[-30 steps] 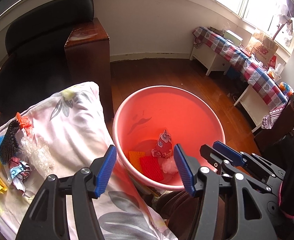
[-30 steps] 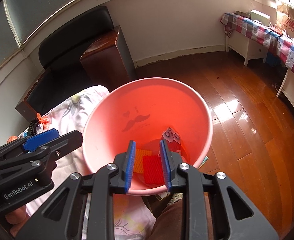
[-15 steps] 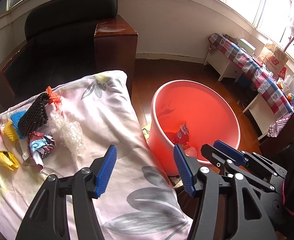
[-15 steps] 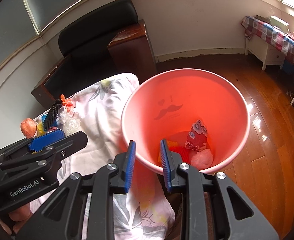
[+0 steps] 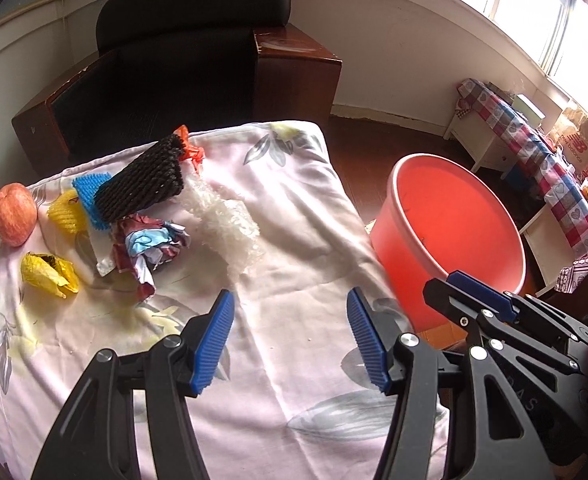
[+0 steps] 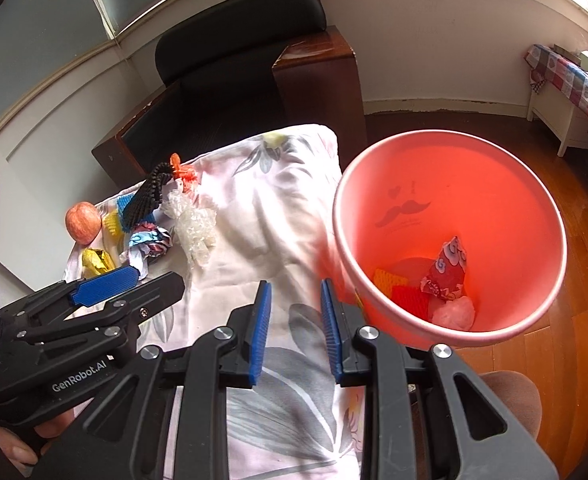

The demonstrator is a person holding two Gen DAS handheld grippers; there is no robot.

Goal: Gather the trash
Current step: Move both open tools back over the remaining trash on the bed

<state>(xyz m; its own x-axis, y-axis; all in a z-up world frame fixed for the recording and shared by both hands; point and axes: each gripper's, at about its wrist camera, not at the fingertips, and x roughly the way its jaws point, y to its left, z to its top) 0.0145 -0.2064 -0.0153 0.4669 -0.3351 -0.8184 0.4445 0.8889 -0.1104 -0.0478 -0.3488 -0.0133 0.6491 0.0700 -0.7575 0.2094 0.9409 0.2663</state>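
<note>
Trash lies on a floral cloth (image 5: 286, 240): clear plastic wrap (image 5: 226, 224), a crumpled wrapper (image 5: 150, 244), black foam net (image 5: 142, 184), blue net (image 5: 88, 194), yellow pieces (image 5: 48, 274). A red bucket (image 5: 453, 220) stands on the floor at the right; in the right wrist view the bucket (image 6: 449, 208) holds a red wrapper (image 6: 445, 272) and foam nets. My left gripper (image 5: 290, 336) is open and empty above the cloth, short of the trash. My right gripper (image 6: 292, 324) is open a little and empty, beside the bucket's rim.
An apple (image 5: 13, 214) lies at the cloth's far left. A black armchair with a wooden arm (image 5: 294, 52) stands behind. A table with a checked cloth (image 5: 533, 152) is at the right on the wooden floor.
Both grippers have swung left, from above the bucket to above the cloth. The trash pile has come into the middle of the view. Neither gripper's opening has changed.
</note>
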